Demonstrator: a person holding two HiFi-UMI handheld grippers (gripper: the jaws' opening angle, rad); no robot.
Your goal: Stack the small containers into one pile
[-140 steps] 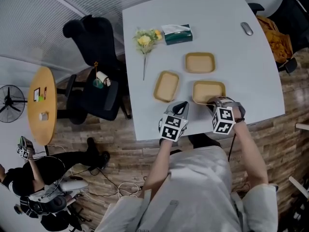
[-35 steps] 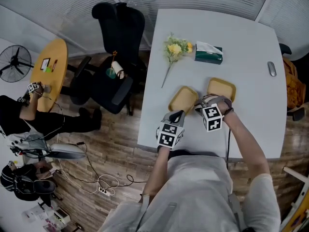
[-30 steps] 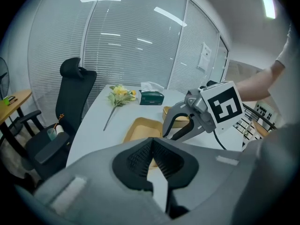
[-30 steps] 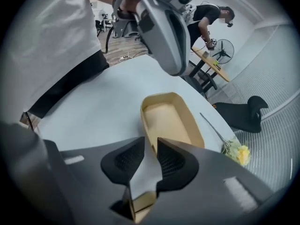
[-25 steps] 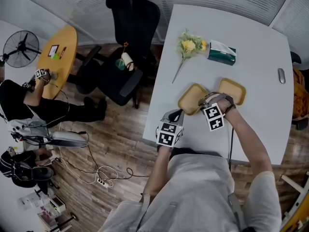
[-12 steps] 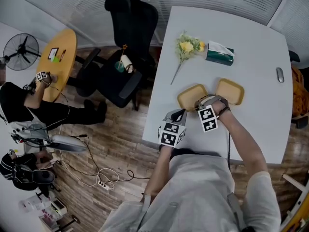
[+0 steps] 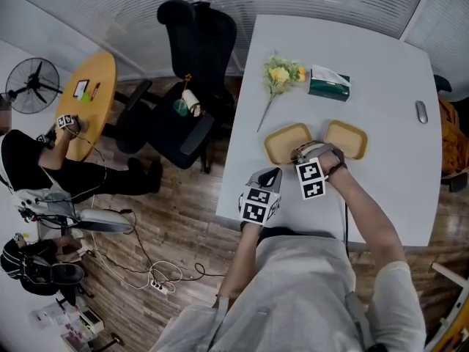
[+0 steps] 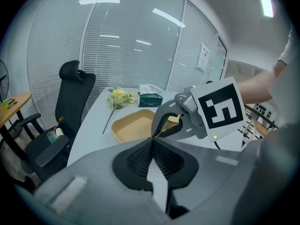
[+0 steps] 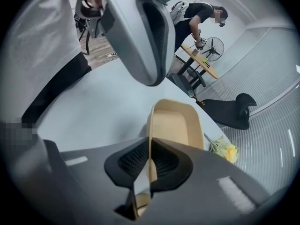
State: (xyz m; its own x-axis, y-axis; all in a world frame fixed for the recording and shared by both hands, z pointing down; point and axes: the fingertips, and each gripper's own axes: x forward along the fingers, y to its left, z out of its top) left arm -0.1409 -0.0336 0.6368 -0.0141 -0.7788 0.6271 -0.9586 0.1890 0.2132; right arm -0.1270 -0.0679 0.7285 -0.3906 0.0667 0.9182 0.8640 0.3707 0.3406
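Observation:
A tan tray [image 7: 284, 142] lies on the white table [image 7: 381, 182], and my right gripper [image 7: 299, 155] is shut on its right rim. In the right gripper view the tray's [image 9: 173, 123] thin rim stands pinched between the pads of the right gripper [image 9: 150, 159]. I cannot tell whether another tray is nested under it. A second tan tray [image 7: 346, 138] sits just to the right, apart from it. My left gripper [image 7: 271, 176] hovers near the table's front edge, shut with nothing in it. The left gripper view shows the left gripper [image 8: 152, 146], the tray [image 8: 133, 125] and the right gripper [image 8: 166, 125].
Yellow flowers [image 7: 281, 75], a green tissue box [image 7: 329, 83] and a grey mouse [image 7: 420, 111] lie at the far side. A black office chair [image 7: 192, 64] stands left of the table. A person sits by a round wooden table [image 7: 88, 94] far left.
Several seconds ago three trays lay apart; now only two outlines show. Over the last second both grippers hold nearly the same places and the head camera has shifted.

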